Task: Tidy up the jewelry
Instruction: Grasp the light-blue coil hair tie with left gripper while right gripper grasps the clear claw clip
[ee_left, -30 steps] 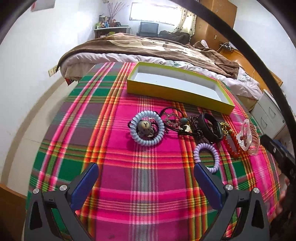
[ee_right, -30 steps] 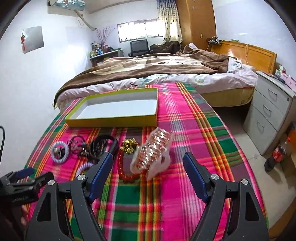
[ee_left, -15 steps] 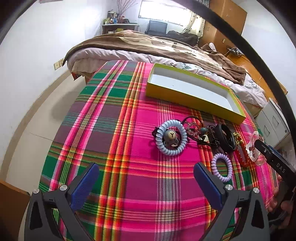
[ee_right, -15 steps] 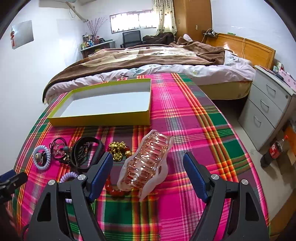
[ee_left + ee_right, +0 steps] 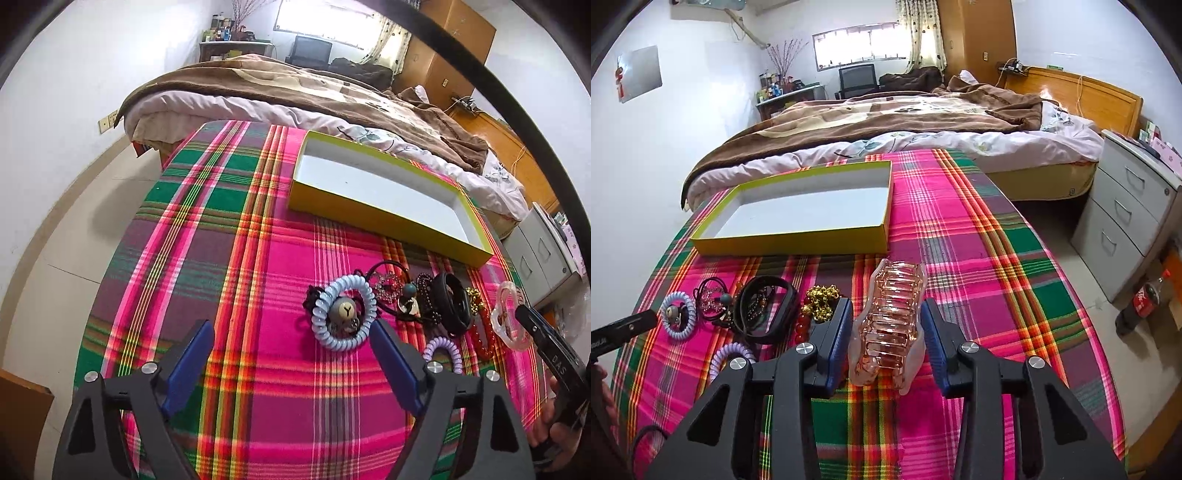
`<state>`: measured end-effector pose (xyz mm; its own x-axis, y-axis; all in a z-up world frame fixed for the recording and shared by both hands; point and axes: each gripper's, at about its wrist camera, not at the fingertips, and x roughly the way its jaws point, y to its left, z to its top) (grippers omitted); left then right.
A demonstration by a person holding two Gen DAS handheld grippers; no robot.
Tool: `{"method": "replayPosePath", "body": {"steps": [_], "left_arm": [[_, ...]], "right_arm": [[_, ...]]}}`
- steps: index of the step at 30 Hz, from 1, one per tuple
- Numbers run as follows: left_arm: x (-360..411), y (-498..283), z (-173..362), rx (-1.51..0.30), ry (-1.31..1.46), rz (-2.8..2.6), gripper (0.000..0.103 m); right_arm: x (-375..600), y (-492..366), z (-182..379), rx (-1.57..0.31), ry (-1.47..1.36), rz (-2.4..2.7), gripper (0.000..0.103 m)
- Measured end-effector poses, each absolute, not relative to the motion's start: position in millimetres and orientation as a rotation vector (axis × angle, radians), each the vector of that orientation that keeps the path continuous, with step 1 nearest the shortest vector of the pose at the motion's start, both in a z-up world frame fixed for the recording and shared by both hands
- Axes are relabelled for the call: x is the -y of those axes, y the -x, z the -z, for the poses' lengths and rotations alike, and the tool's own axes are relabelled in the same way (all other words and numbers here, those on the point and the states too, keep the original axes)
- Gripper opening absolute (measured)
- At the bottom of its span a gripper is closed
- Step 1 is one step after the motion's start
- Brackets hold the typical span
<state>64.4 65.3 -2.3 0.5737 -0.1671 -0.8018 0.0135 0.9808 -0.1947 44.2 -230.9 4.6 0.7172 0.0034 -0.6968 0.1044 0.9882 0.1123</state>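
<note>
Narrowed since a second ago: right gripper (image 5: 886, 325), just closing around the pink clip (image 5: 890, 325) on the plaid cloth (image 5: 979, 266), pads at its sides. Left gripper (image 5: 291, 350) closing too, still open, nothing between, beside the coil hair tie (image 5: 341, 314). Yellow box (image 5: 798, 240) beyond.

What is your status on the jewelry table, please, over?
Right gripper jaws just closing around the pink hair claw, contact unclear. Left gripper open, nothing between, closing slightly. Yellow box empty. Path to it clear.
</note>
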Motion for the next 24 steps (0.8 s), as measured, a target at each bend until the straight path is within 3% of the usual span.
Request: {"method": "replayPosePath", "body": {"steps": [10,18,24], "left_arm": [[-49.0,-79.4,-1.0,-0.947,0.107,0.160,0.060],[-40.0,-94.8,-1.5,-0.959,0.081,0.207,0.053],[-28.5,-96.9,5.5,-0.984,0.058,0.238,0.035]], "right_arm": [[239.4,-36.3,-10.3,-0.742,-0.163,0.051,0.038],[237.6,-35.3,-10.5,-0.740,-0.163,0.038,0.038],[236.8,-35.2,-10.4,-0.739,-0.164,0.036,0.038]]}}
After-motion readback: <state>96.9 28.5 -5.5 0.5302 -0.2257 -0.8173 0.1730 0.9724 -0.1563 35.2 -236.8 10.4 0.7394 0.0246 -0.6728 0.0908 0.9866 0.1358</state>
